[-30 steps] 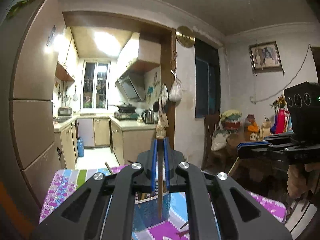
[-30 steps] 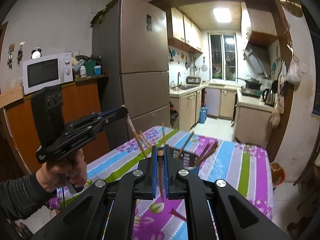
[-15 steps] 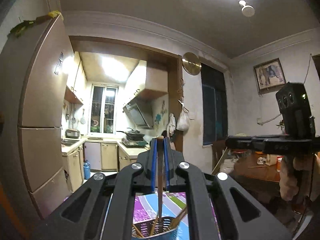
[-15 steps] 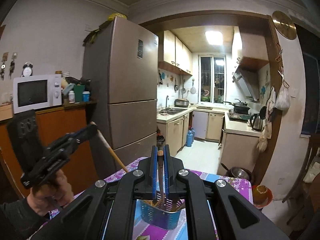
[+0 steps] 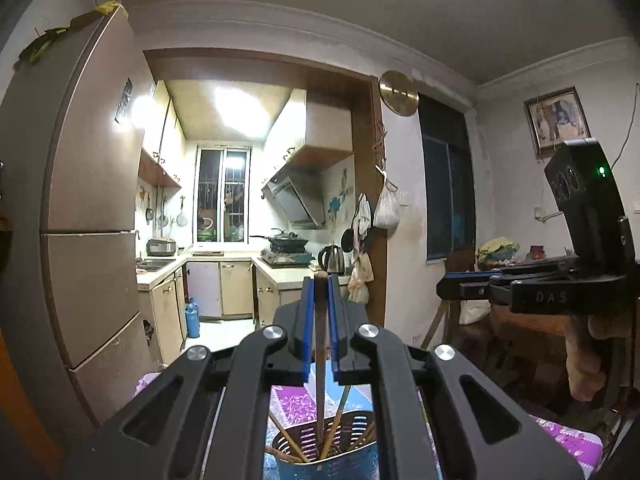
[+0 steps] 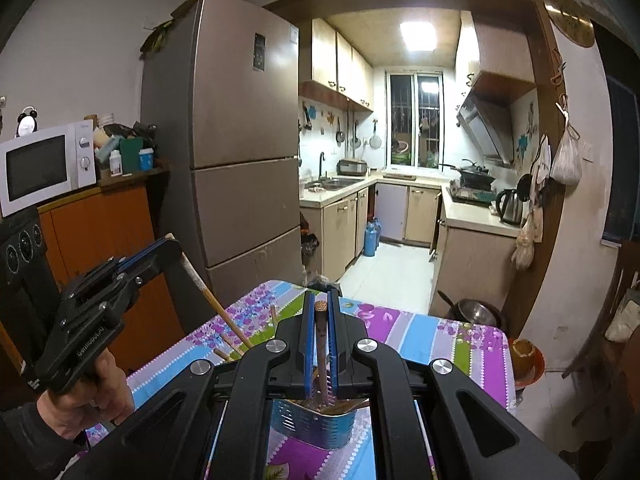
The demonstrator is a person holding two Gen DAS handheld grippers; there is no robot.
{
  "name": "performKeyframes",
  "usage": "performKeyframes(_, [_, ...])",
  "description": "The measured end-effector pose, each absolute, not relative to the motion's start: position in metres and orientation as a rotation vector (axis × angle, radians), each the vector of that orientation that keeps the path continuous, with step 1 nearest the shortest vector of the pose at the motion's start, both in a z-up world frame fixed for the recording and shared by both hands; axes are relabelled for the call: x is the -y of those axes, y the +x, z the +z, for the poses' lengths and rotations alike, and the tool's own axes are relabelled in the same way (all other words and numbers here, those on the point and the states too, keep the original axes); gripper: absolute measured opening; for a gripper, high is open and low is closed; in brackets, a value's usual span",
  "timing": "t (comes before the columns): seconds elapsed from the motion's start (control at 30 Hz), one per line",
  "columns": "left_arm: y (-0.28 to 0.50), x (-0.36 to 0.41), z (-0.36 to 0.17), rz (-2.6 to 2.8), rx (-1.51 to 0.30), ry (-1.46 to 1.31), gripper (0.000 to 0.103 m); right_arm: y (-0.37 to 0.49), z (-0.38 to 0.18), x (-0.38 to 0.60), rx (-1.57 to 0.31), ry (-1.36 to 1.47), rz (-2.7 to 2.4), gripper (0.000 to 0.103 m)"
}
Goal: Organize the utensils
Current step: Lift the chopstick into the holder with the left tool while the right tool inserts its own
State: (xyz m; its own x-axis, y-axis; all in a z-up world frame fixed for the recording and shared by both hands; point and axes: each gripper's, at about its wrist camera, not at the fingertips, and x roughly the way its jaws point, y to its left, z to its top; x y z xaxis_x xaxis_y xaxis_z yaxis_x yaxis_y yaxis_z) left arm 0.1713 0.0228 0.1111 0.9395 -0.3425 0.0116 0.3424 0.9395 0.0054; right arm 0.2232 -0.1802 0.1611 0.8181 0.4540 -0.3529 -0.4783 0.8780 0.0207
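Only our right wrist view takes in the microwave [image 6: 40, 168] at far left and the left gripper [image 6: 154, 254] from outside, its jaws closed on a pale chopstick [image 6: 212, 300] that slants down toward the blue holder [image 6: 312, 424]. That holder stands on the floral surface [image 6: 420, 344], several chopsticks leaning inside it. The right gripper [image 6: 319, 336] has its jaws clamped on a dark chopstick [image 6: 320, 332], upright over the holder.

Our left wrist view looks down between the left gripper's blue pads [image 5: 307, 328] at the same pale chopstick, its tip down inside the perforated holder among other sticks. It alone shows, at far right, the right gripper side-on and a framed picture [image 5: 556, 120] on the wall.
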Motion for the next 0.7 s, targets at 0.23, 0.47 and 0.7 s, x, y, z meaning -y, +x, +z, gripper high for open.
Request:
performKeyframes(0.23, [0.185,-0.022,0.096,-0.338,-0.036,0.015,0.005,0.231,0.153,0.170,-0.376,-0.086,0.498,0.007])
performKeyframes(0.47, [0.199,-0.024,0.084,-0.325,-0.089,-0.001,0.006,0.239,0.146,0.165,-0.397,-0.096,0.490,0.007])
performKeyframes(0.7, [0.200,-0.025,0.088,-0.309,-0.105,0.004,0.006,0.239,0.145,0.165,-0.394,-0.094,0.485,0.008])
